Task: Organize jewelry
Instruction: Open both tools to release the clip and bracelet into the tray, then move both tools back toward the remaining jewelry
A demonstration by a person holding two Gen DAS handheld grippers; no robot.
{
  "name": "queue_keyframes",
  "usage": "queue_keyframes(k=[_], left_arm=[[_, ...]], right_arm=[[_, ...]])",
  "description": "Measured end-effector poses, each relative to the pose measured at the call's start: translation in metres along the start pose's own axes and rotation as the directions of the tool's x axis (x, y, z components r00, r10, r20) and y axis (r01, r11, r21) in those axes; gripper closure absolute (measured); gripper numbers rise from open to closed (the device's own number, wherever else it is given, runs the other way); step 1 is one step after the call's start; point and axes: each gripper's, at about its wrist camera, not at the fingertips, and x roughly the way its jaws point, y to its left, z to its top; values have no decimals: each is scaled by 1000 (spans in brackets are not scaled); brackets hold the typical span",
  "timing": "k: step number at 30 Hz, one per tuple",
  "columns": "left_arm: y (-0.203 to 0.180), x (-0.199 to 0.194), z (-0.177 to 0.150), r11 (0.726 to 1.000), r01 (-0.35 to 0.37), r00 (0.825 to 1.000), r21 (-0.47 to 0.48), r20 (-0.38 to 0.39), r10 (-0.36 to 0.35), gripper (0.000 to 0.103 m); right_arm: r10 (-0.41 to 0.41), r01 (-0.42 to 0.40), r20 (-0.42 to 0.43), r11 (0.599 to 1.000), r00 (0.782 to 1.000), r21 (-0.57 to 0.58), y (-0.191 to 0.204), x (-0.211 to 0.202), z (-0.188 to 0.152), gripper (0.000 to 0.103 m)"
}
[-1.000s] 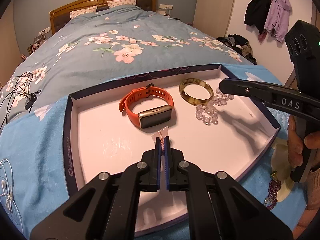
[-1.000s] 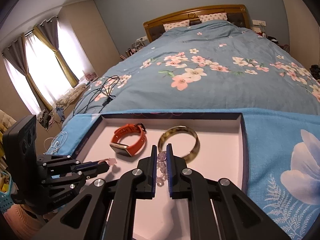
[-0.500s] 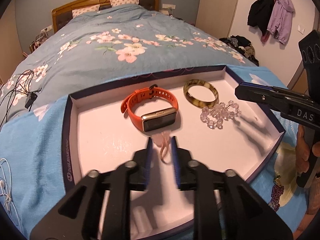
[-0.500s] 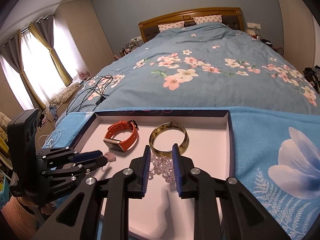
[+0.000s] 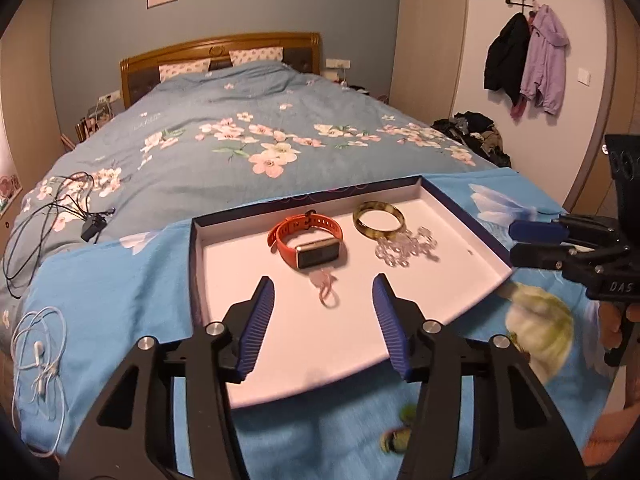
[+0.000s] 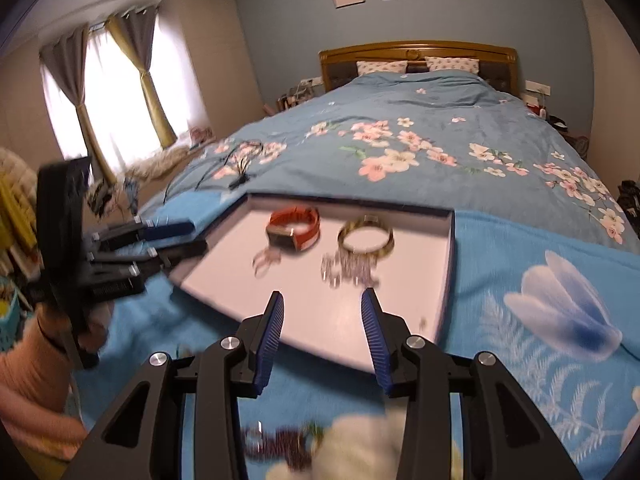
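Through the left wrist camera I am looking down at the left hand-held gripper [image 5: 323, 304], whose jaws are opening with nothing pressed between them. Past its blue pads [image 5: 256, 324] the shallow white tray [image 5: 472, 268] is lying on a light blue blanket [image 5: 112, 280] spread over the bed [image 5: 240, 120]. Inside the tray, a small pale pink ring-like piece [image 5: 326, 290] is lying loose on the white floor, just in front of the orange watch [image 5: 306, 242]. To the watch's right the amber bangle [image 5: 378, 220] is touching a heap of clear crystal beads [image 5: 406, 246]. The right hand-held gripper [image 5: 516, 242] is reaching in from the right edge, just outside the tray's corner, and I am seeing its two fingers apart.

Through the right wrist camera, which is blurring somewhat, I am seeing the right hand-held gripper [image 6: 322, 322] releasing too: its jaws are opening and holding nothing, poised over the tray's [image 6: 448, 280] near edge. The crystal beads [image 6: 348, 268] are lying ahead of them, against the bangle [image 6: 366, 234], with the watch [image 6: 294, 228] and the pink piece [image 6: 266, 260] further left. The left hand-held gripper [image 6: 196, 236] is coming in from the left, at the tray's corner. A dark beaded piece [image 6: 276, 444] is lying on the blanket beneath my fingers, too blurred to name.
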Motion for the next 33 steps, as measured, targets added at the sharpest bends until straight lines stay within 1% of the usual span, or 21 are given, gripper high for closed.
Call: queue_keyframes(k=[3, 6, 8, 11, 14, 17, 19, 20, 22, 24, 29, 30, 31, 33], left_arm=[[-3, -17, -13, 1000, 8, 1000, 5, 9, -8, 50], [-6, -29, -26, 1000, 8, 1000, 9, 14, -8, 49], [-6, -33, -34, 1000, 13, 1000, 7, 3, -13, 49], [-8, -36, -47, 1000, 12, 1000, 16, -24, -12, 49], [-11, -38, -57, 1000, 23, 999, 14, -42, -22, 48], [-13, -39, -65, 999, 39, 998, 4, -56, -39, 47], [-15, -38, -69, 999, 51, 997, -2, -64, -52, 46], [-15, -37, -71, 998, 56, 996, -5, -67, -57, 46], [-18, -35, -72, 998, 65, 995, -11, -72, -66, 46], [-20, -34, -74, 997, 78, 994, -17, -75, -79, 46], [-24, -34, -76, 995, 93, 992, -21, -78, -95, 46], [-23, -34, -76, 995, 95, 992, -23, -78, -96, 45], [-23, -34, -76, 995, 97, 992, -27, -79, -99, 45], [-22, -33, -77, 994, 100, 992, -34, -79, -102, 46]], right_arm=[[-13, 12, -40, 1000, 999, -26, 3, -3, -18, 65], [-16, 15, -73, 1000, 997, -23, 3, -3, -34, 65], [-18, 17, -90, 1000, 996, -12, 3, -1, -42, 66], [-6, 6, -93, 1000, 996, 5, 3, -4, -51, 66], [2, -3, -104, 1000, 995, -9, 9, -7, -59, 68], [7, -13, -131, 999, 991, -45, 20, -8, -69, 73], [6, -16, -147, 998, 989, -67, 26, -7, -74, 82], [11, -22, -153, 997, 988, -72, 28, -7, -75, 83], [4, -20, -162, 995, 987, -94, 34, -5, -79, 84], [-19, 1, -165, 994, 986, -110, 36, -3, -80, 84], [-32, 12, -167, 992, 985, -124, 36, 3, -79, 84], [-35, 13, -166, 992, 986, -128, 36, 3, -80, 85], [-46, 24, -164, 991, 985, -132, 36, 3, -80, 92], [-66, 43, -162, 989, 985, -142, 36, 3, -80, 102]])
